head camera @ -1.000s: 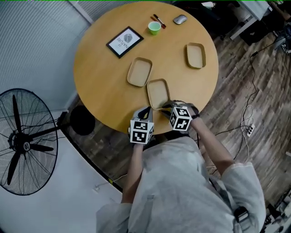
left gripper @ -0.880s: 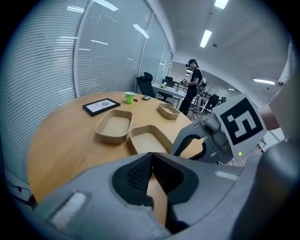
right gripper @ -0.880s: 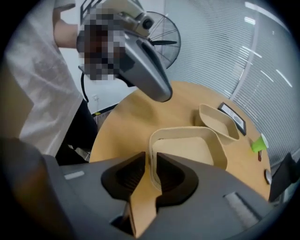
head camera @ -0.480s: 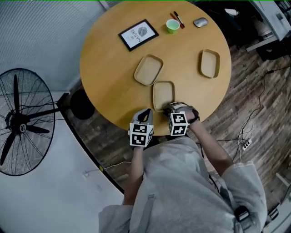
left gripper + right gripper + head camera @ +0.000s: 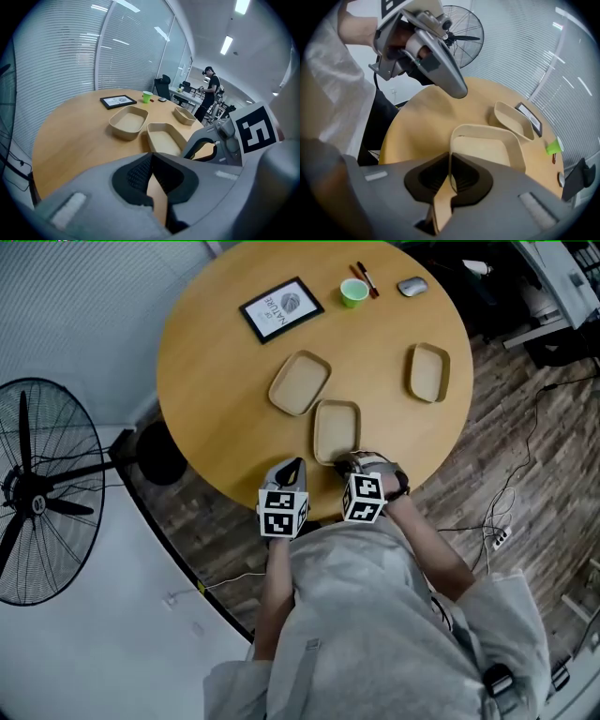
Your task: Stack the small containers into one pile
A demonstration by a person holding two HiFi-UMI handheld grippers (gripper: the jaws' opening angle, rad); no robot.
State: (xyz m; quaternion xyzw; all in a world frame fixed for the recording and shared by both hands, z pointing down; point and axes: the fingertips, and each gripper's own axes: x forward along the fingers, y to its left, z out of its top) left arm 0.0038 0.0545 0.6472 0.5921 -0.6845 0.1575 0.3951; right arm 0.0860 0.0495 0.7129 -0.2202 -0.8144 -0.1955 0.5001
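Three shallow beige containers lie apart on the round wooden table (image 5: 216, 399): a near one (image 5: 336, 427), one beyond it to the left (image 5: 298, 382), and one at the far right (image 5: 427, 371). My right gripper (image 5: 345, 463) is at the near container's (image 5: 485, 147) closest end. Its jaws have just been closing, and the rim wall now stands pinched between the pads (image 5: 450, 174). My left gripper (image 5: 289, 470) hovers at the table's front edge, left of that container (image 5: 164, 137). It is shut (image 5: 150, 161) with nothing in it.
At the far side of the table lie a framed picture (image 5: 281, 308), a green cup (image 5: 353, 292), a pen (image 5: 366, 279) and a computer mouse (image 5: 412, 285). A standing fan (image 5: 37, 502) is on the floor to the left. A person stands in the background (image 5: 210, 91).
My left gripper has drifted slightly left along the table's front edge. The right gripper has stayed at the near container's end. The head view has shifted a little.
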